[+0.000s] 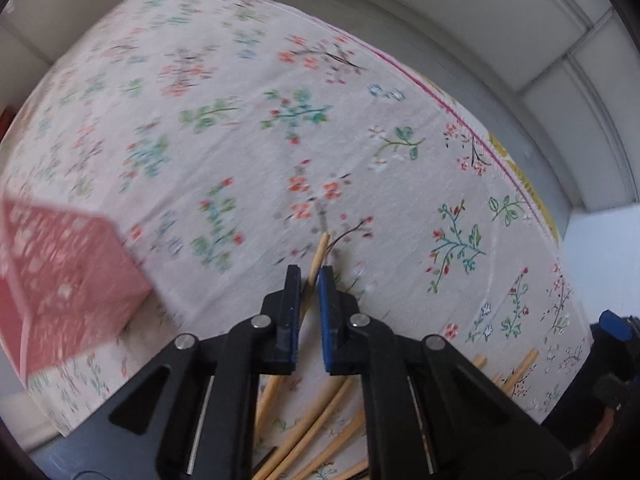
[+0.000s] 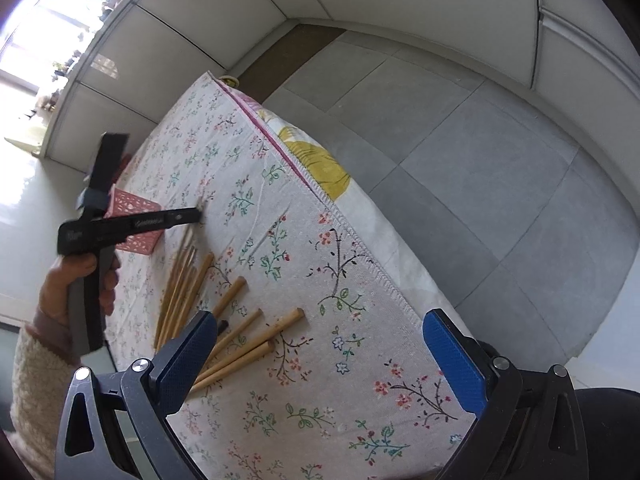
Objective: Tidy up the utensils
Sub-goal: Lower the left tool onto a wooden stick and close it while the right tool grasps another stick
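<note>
The left gripper (image 1: 309, 280) pinches one chopstick (image 1: 320, 250) pointing up-frame; the pink basket (image 1: 60, 280) sits left. The right gripper (image 2: 320, 356) gapes wide, holding nothing.

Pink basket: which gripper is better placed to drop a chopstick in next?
Left. The left gripper already clamps a chopstick, with the pink basket close beside it. The right gripper hangs open and empty over the tablecloth.
</note>
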`<state>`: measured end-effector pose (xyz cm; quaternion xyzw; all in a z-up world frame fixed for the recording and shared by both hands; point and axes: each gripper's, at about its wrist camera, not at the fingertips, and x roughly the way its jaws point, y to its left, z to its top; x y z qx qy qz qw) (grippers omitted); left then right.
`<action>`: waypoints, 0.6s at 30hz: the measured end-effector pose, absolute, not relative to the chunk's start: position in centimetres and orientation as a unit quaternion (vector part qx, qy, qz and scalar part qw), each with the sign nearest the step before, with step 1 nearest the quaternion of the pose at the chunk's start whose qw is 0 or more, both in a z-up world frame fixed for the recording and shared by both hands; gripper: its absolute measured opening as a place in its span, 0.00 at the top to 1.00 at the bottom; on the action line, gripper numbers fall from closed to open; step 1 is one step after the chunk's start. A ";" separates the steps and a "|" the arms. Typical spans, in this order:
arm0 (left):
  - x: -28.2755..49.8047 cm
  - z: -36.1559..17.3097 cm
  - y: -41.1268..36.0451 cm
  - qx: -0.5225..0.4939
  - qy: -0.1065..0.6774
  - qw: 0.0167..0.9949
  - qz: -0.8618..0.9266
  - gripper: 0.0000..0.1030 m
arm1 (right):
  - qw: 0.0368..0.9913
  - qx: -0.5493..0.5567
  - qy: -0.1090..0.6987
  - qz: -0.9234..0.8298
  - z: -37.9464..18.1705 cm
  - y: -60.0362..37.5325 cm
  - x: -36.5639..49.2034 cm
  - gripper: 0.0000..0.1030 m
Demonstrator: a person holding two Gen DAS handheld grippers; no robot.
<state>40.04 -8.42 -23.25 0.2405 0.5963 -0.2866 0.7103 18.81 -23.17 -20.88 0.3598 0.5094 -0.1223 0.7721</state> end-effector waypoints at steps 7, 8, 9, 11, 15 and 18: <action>35.4 -14.5 2.0 0.155 0.495 0.814 -0.261 0.90 | 0.711 0.428 0.542 -0.134 -22.0 -21.8 19.9 0.18; 34.0 -12.7 4.1 0.139 0.472 0.831 -0.259 0.90 | 0.691 0.447 0.552 -0.133 -22.7 -21.6 20.1 0.25; 32.9 -11.5 5.3 0.130 0.456 0.843 -0.256 0.91 | 0.676 0.459 0.560 -0.135 -23.2 -21.3 20.3 0.31; 30.3 -8.8 8.1 0.111 0.416 0.868 -0.248 0.91 | 0.656 0.472 0.572 -0.141 -24.0 -20.3 20.5 0.37; 26.3 -5.3 9.8 0.063 0.364 0.896 -0.247 0.93 | 0.620 0.498 0.585 -0.156 -25.6 -18.9 21.1 0.52; 24.6 -3.8 10.9 0.036 0.327 0.909 -0.256 0.94 | 0.612 0.513 0.573 -0.187 -25.9 -19.0 21.1 0.58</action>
